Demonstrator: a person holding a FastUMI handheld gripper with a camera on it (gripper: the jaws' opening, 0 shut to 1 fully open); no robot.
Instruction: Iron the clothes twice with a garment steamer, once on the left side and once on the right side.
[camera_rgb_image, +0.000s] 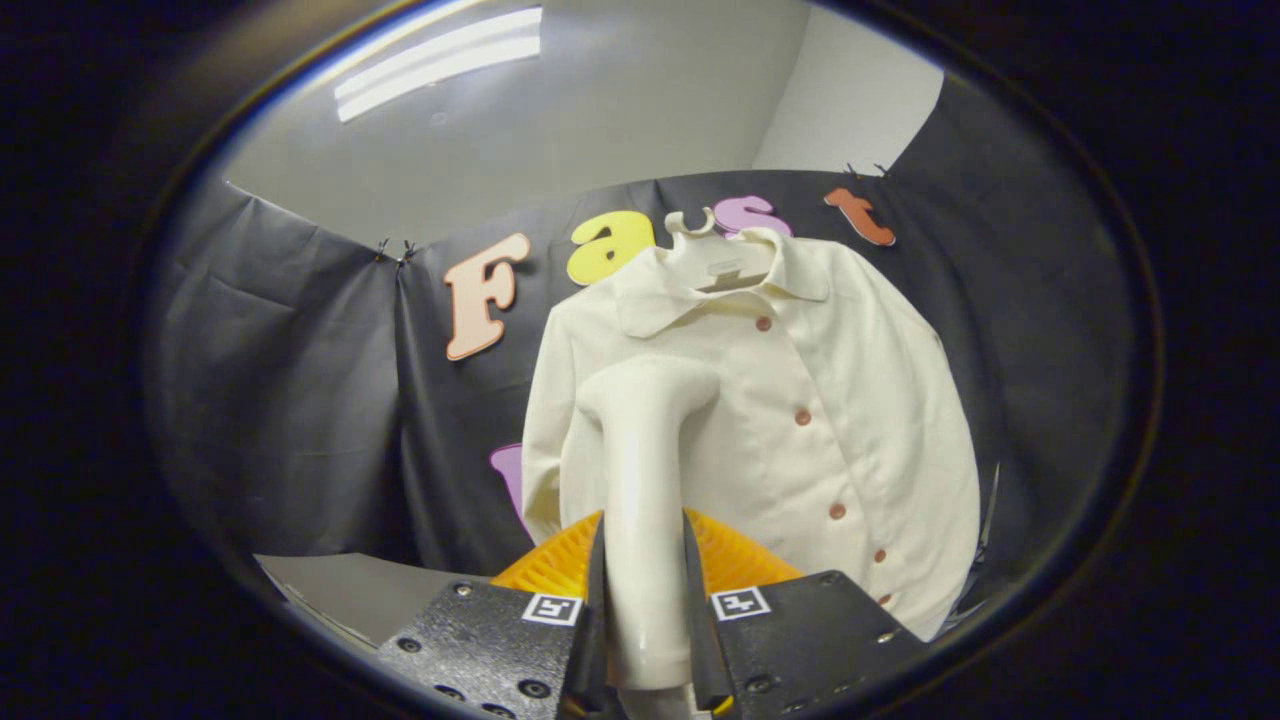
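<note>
A cream long-sleeved button-up shirt (780, 420) hangs flat against the black cloth wall (300, 400) of the booth, beyond the tool's fingers. It hangs on a pale plastic hanger (705, 250) whose hook shows above the collar, and a row of small reddish-brown buttons (802, 416) runs down its front, slanting a little in this view. The shirt's long axis runs top to bottom, collar up and hem down.

In front of the shirt's left half as seen here stands the white plastic garment steamer (645, 500). Its long handle runs upright between the fingers, and its broader head at the top bends forward toward the cloth; whether the head touches the shirt cannot be told.

The tool (645, 610) is closed on the steamer's handle, one finger pressing each side. Just behind the fingers sits an orange ribbed plastic piece (745, 560). Low beside the fingers lies a grey worktop (350, 590).
</note>
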